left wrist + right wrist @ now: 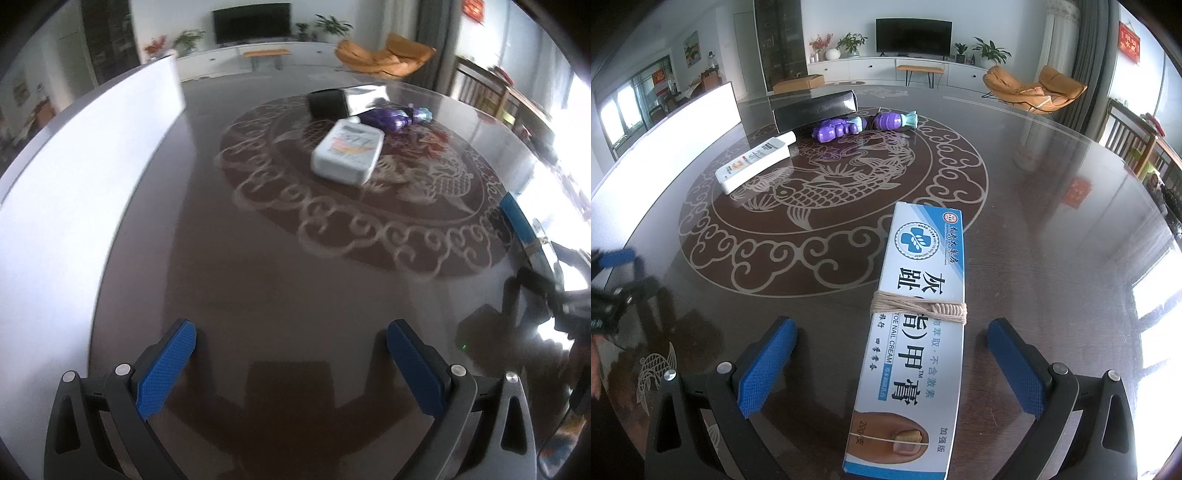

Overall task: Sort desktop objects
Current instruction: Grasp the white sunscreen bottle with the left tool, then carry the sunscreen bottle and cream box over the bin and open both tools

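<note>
A long blue-and-white cream box tied with twine lies on the dark glass table between the spread fingers of my right gripper, which is open and clear of it on both sides. My left gripper is open over bare table with nothing between its fingers. Farther off lie a white tube, a purple toy and a black box. The cream box's blue end shows at the right edge of the left wrist view.
A white board stands along the table's left side. The table carries a round etched fish pattern. The other gripper shows blurred at the left of the right wrist view. Chairs and a TV cabinet lie beyond the table.
</note>
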Demonstrator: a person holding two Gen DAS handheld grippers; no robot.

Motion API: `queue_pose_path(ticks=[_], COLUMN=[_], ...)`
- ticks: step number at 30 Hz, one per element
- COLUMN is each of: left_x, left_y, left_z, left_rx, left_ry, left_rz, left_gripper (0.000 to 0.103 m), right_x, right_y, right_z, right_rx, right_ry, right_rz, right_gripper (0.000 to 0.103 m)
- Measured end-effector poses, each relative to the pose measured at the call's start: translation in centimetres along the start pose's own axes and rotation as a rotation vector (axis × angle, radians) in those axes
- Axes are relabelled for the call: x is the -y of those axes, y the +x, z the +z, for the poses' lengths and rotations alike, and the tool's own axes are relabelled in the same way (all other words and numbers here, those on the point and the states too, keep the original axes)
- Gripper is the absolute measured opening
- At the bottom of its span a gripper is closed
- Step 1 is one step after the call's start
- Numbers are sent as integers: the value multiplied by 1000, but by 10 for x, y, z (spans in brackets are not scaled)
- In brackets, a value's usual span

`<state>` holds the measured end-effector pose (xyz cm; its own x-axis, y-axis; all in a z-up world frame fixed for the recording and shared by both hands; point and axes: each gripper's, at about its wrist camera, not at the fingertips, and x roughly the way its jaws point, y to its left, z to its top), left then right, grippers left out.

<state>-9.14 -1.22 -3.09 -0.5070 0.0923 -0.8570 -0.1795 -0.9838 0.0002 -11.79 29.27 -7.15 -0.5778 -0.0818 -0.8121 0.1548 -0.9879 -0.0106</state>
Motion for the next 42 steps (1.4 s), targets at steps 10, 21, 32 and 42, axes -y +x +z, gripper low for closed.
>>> queue_pose_path(ticks=[10, 21, 32, 42], left_x=[33, 21, 8, -17], left_y=[64, 40, -33, -101], left_z=[106, 89, -38, -39], left_rx=[-4, 96, 132, 298], left_ry=[114, 45, -11, -114], left_rz=[-68, -26, 16, -33], left_gripper=[103, 51, 51, 51], right_x=[-3, -3, 1, -23], right_y=[-1, 1, 5, -40], right_z=[1, 2, 17, 41], right_rx=[0, 4, -46, -36], right_ry=[-13, -7, -39, -88], right_rz=[12, 20, 73, 148], right_gripper=[103, 103, 70, 44])
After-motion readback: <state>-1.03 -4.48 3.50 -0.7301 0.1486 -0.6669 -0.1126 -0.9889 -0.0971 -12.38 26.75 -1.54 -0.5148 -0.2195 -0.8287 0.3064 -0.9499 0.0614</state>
